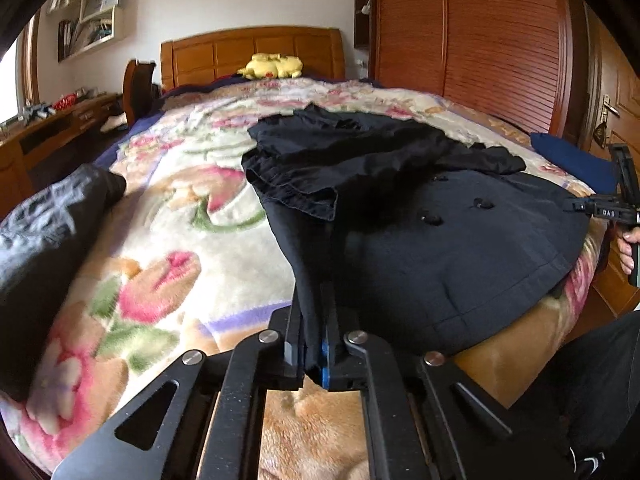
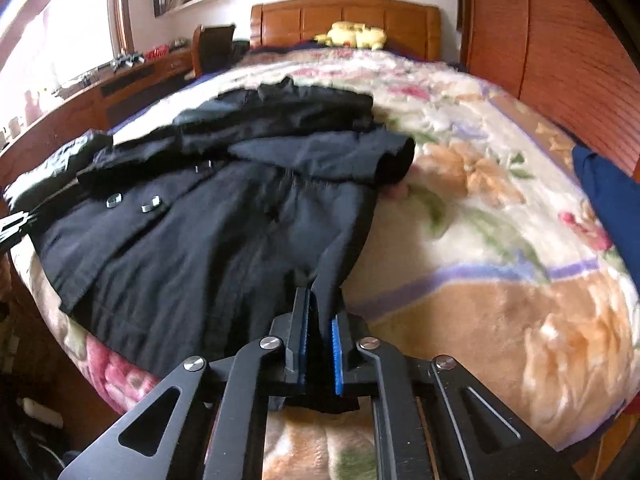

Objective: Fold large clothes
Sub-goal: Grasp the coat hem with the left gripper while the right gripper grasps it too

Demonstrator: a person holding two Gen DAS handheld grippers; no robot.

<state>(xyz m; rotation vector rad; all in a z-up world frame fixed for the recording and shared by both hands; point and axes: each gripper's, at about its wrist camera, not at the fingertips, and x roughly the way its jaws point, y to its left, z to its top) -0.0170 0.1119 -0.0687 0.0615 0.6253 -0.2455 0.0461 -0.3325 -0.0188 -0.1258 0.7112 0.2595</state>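
Observation:
A dark navy double-breasted coat (image 1: 440, 240) lies on the floral bed blanket (image 1: 180, 208), hem toward me, sleeves folded across the chest. It also shows in the right wrist view (image 2: 192, 240). My left gripper (image 1: 314, 320) is shut on the coat's left hem corner at the bed's foot. My right gripper (image 2: 320, 312) is shut on the coat's right hem corner, and shows from the side in the left wrist view (image 1: 576, 206). The pinched cloth rises slightly off the blanket at both corners.
A black shiny garment (image 1: 48, 240) lies at the bed's left edge. A blue garment (image 2: 608, 204) lies at the right edge. A yellow plush toy (image 1: 272, 66) sits by the headboard. A wooden wardrobe (image 1: 480, 40) stands right, a desk (image 1: 52, 128) left.

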